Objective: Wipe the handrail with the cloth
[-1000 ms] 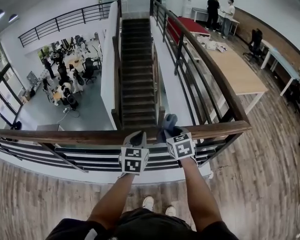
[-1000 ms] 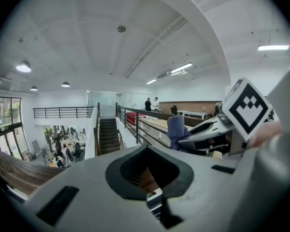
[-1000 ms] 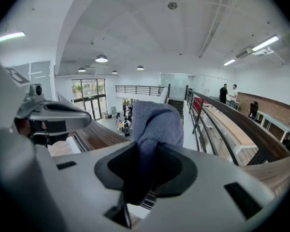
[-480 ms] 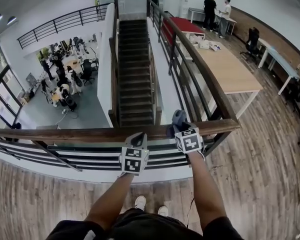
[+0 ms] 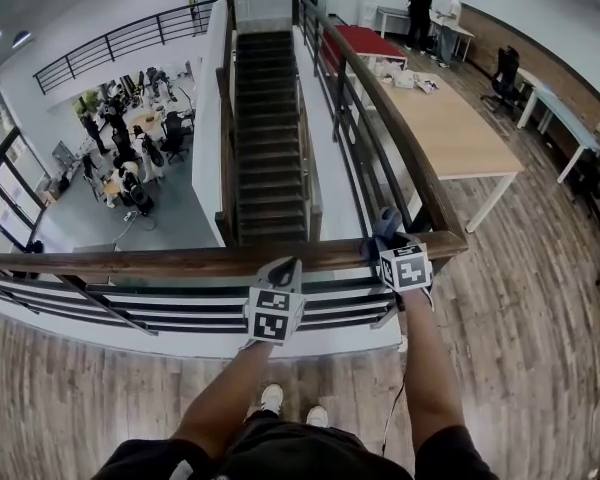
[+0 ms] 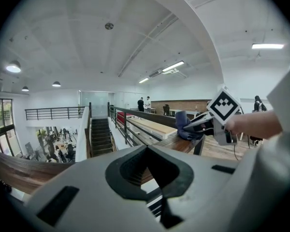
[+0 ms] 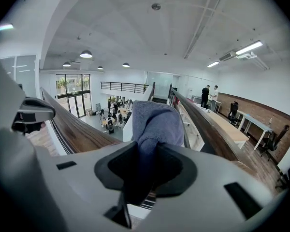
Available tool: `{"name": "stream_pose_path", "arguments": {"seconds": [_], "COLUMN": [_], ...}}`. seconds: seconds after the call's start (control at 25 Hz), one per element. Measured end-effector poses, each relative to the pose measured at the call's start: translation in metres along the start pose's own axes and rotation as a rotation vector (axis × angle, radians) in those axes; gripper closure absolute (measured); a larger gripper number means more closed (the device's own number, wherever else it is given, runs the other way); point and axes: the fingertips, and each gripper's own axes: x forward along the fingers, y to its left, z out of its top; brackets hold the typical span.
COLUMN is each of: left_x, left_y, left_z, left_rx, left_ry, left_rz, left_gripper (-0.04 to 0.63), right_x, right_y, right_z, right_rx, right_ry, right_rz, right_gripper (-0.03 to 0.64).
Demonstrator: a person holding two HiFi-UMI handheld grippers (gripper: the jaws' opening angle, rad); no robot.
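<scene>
The blue-grey cloth lies on top of the wooden handrail, close to the corner where the rail turns away from you. Your right gripper is clenched on the cloth, which stands bunched between its two jaws in the right gripper view. Your left gripper is further left at the same rail, its jaws pressed together with nothing between them. Beyond the rail a staircase goes down, and a long table stands to the right.

Blue-grey cloth in right claw
</scene>
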Motion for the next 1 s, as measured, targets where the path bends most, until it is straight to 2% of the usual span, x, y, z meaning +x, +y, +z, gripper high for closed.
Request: {"name": "stream_pose_path", "arguments": {"seconds": [0.28,0.52,0.84,1.0], "left_x": [-0.002,-0.004,-0.016,-0.033], "left_y": [-0.004,-0.024,-0.027,-0.013], "left_z": [0.002,-0.006,-0.014,-0.022], "left_rx": [-0.013,-0.039,-0.056,-0.059], "left_ry": [0.003,0.006,-0.009,-0.031], "left_rz": [0.045,0.047,0.072,0.076], "left_gripper": [0.597,0.597,0.597,0.597], "right_x": [-0.023,-0.036,-0.04,-0.062], "right_y": [-0.085,-0.131,-0.14,-0.102], "right_z": [-0.027,-0.045,-0.041,-0.019], "right_rx": [0.034,0.067,0.111,0.163], "right_ry": [0.008,0.004,-0.06,-0.239], "right_rz": [-0.1,-0.156,-0.174,-0.152], "right_gripper": [0.512,0.512,0.512,0.512]}}
